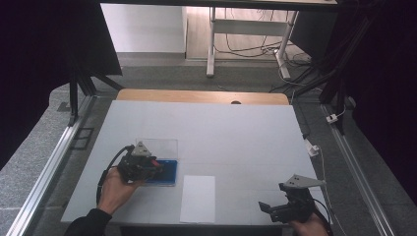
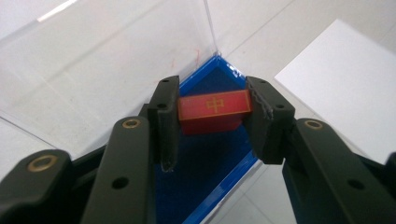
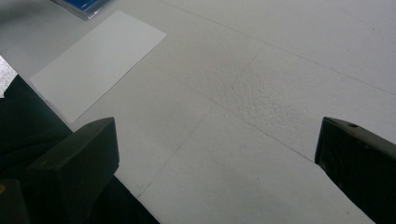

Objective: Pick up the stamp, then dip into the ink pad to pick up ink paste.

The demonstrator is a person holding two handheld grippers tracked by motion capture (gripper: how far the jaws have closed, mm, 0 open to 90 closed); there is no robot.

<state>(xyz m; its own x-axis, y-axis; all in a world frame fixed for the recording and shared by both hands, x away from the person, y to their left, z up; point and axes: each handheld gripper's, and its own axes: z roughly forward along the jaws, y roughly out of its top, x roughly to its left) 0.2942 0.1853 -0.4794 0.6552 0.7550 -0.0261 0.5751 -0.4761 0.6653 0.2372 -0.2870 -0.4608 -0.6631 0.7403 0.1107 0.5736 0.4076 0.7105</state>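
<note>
The left gripper (image 2: 212,109) holds a red block (image 2: 214,108) marked with a gold character, its jaws closed on the block's two short ends. The block sits above the blue-lined base (image 2: 205,172) of an open clear case (image 1: 158,147), near the corner where the raised transparent lid (image 2: 107,70) meets the base. For a clean step, the block should be kept level and square to the base walls, moved slowly, and kept clear of the lid; grip pressure should stay even so the block does not pivot. The left hand (image 1: 115,189) approaches the case from its near left side, forearm angled inward. The right gripper (image 1: 285,209) rests low at the table's near right edge, jaws wide apart and empty, beyond a white sheet (image 1: 198,198).
</note>
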